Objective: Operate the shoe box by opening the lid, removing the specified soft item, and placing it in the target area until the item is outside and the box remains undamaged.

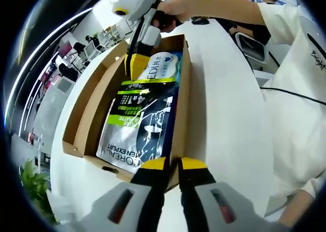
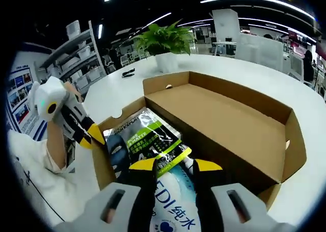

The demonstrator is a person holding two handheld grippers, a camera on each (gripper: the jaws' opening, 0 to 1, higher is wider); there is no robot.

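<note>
The brown cardboard shoe box (image 1: pixel 91 97) lies open on a white table, its hinged lid (image 2: pixel 229 120) folded out flat beside it. Inside lie a dark soft packet with a green band (image 1: pixel 137 125) (image 2: pixel 147 135) and a white and blue soft packet (image 1: pixel 163 66) (image 2: pixel 173 211). My left gripper (image 1: pixel 173 164) (image 2: pixel 91 136) sits at the box's near corner with its jaws closed on the box wall. My right gripper (image 2: pixel 175 164) (image 1: pixel 136 66) reaches down into the box over the white and blue packet, jaws apart, with the packets' edges between the fingertips.
The white table (image 1: pixel 229 104) runs around the box. A potted green plant (image 2: pixel 165 38) stands beyond the box, with a small black object (image 2: pixel 127 73) on the table near it. A person's white sleeve (image 1: pixel 300 79) is at the right. Shelves and desks fill the room behind.
</note>
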